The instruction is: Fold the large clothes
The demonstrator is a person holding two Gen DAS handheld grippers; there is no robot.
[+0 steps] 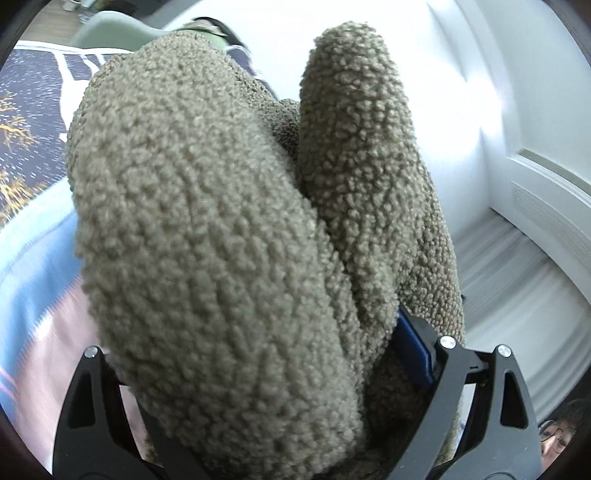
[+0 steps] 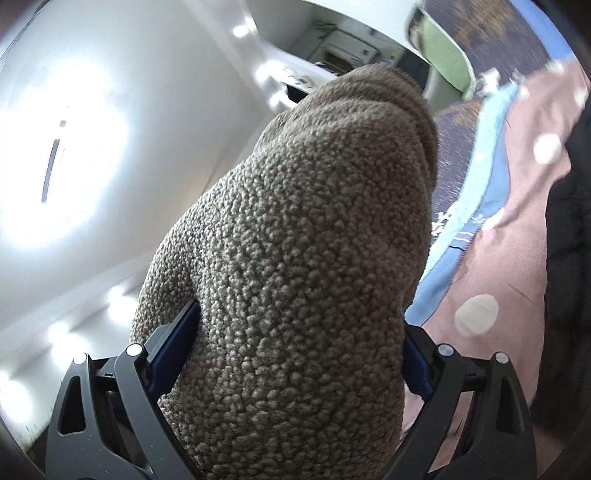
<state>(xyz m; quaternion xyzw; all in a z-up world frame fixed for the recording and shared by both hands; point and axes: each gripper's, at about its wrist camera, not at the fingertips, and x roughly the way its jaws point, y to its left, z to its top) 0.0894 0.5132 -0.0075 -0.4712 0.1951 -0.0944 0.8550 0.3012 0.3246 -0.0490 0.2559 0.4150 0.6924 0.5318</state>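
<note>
A thick olive-beige fleece garment (image 1: 207,229) fills the left wrist view, bunched in two lobes. My left gripper (image 1: 266,373) is shut on the fleece garment, held up in the air; only its right blue pad (image 1: 415,350) shows, the left finger is buried in fabric. In the right wrist view the same fleece (image 2: 295,266) stands up between the fingers. My right gripper (image 2: 295,354) is shut on the fleece, with blue pads (image 2: 173,350) pressing both sides. The rest of the garment is hidden.
A bed with a pink, polka-dot and blue cover (image 2: 491,236) lies at right below; it also shows in the left wrist view (image 1: 33,266). A dark garment (image 2: 565,258) lies at far right. White door (image 1: 546,129), pale green chair (image 1: 114,26), dark patterned rug (image 1: 29,110).
</note>
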